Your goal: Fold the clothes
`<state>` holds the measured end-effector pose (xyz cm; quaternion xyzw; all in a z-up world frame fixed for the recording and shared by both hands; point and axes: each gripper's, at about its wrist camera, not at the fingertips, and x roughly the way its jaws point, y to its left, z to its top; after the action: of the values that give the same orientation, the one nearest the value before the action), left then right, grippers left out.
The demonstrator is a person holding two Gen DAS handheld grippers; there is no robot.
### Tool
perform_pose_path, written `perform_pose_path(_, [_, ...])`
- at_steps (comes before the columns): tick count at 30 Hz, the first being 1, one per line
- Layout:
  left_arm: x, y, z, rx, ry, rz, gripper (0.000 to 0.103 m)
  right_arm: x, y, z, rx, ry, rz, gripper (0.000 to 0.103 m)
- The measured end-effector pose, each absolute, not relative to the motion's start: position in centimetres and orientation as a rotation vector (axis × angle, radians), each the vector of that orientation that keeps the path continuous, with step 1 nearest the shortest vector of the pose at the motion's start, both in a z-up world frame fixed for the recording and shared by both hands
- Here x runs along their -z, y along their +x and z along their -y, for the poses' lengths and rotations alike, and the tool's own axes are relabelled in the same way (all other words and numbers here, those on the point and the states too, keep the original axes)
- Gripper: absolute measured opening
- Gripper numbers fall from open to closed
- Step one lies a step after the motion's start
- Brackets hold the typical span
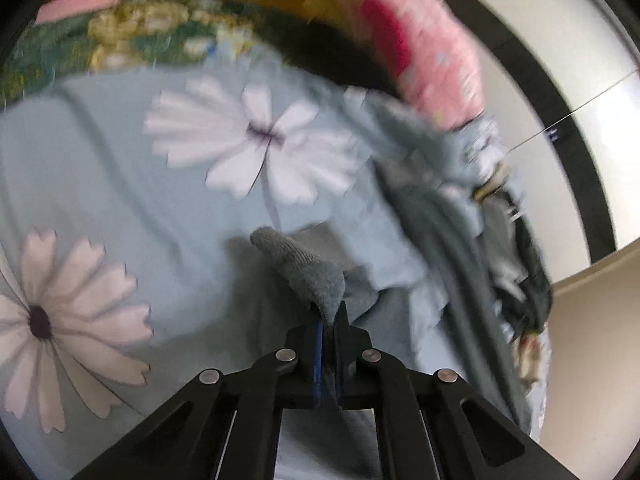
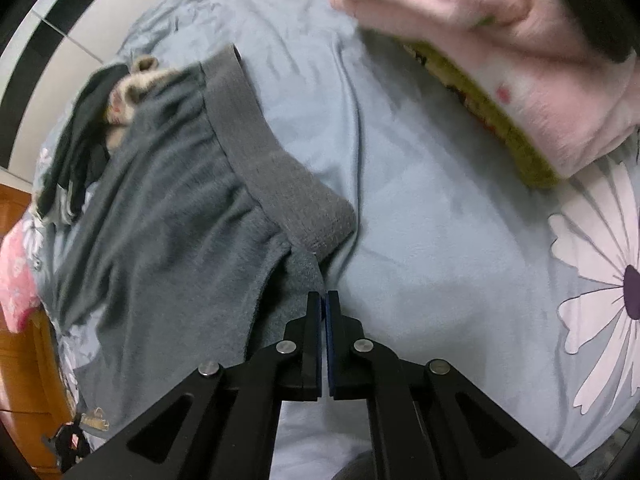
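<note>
A grey knit garment (image 2: 160, 200) with a ribbed waistband (image 2: 272, 168) lies spread on a pale blue flowered bedsheet (image 2: 440, 220). My right gripper (image 2: 324, 298) points down at the near corner of that waistband. Its jaws are shut, and the grey fabric runs up to their tips and seems pinched there. In the left wrist view my left gripper (image 1: 330, 314) is shut on a fold of the grey garment (image 1: 304, 264), which stands up out of the jaws above the bedsheet (image 1: 120, 160). That view is blurred.
A heap of dark and grey clothes (image 1: 512, 260) lies at the bed's edge, also seen as the heap (image 2: 80, 140). Blurred pink fleecy fabric (image 2: 520, 60) hangs over the sheet. A green floral blanket (image 1: 120, 36) lies beyond. White floor with a black stripe (image 1: 560, 80) borders the bed.
</note>
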<state>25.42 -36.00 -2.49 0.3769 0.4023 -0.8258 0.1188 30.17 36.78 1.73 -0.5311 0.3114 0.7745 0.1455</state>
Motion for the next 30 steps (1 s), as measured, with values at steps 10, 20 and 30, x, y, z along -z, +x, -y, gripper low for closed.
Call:
perform_pose_path(10, [6.8,27.5,36.5,2.271,1.24,-1.079,0.004,0.0,29.9,-37.5,-2.165,-1.616,-0.9,0.001])
perform_pose_path(20, [8.0,26.4,37.6,2.234,1.264,-1.239,0.006,-0.3,29.3,-36.8,-2.183,-1.625,-0.85,0.001])
perform_pose_path(30, [6.2,26.4,37.7,2.293,1.233,-1.276,0.004,-1.5,28.9,-36.6,-2.237,-1.619,-0.857,0.001])
